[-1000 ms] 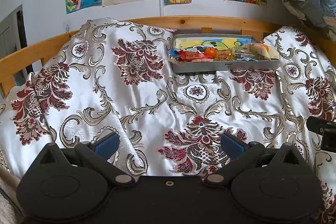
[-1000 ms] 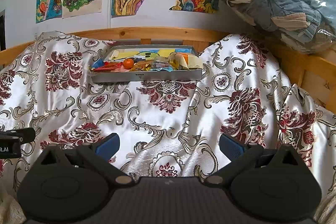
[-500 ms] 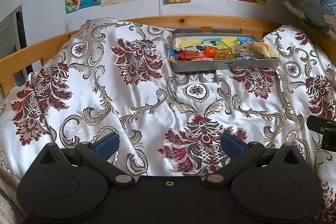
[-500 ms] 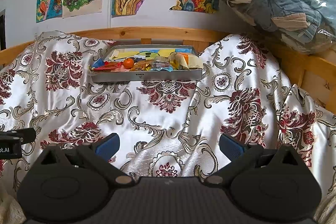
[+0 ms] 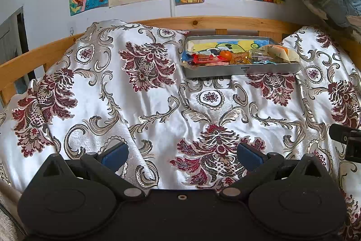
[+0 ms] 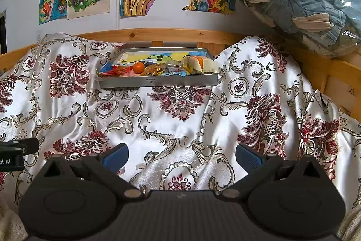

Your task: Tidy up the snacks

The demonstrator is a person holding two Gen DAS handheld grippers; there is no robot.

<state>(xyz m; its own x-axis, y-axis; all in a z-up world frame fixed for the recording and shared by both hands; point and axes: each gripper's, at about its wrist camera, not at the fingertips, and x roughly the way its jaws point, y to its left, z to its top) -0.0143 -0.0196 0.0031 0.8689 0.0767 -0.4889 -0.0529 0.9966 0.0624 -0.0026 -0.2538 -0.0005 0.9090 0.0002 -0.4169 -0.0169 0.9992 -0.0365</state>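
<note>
Currently snacks (image 5: 237,57) sit in metal tray (image 5: 243,70) at far edge of bed (image 5: 158,105), well apart from both tongs. Tray long axis runs 9-to-3. From left tongs (image 5: 181,154) tray lies at 1 o'clock; from right tongs (image 6: 181,154), 11 o'clock. Neither clearly nearer. Both tongs spread wide, empty, low over bedspread, pointing forward.

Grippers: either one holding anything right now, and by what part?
Nothing held. Left gripper and right gripper are both open over the bedspread; snacks sit in the tray.
</note>
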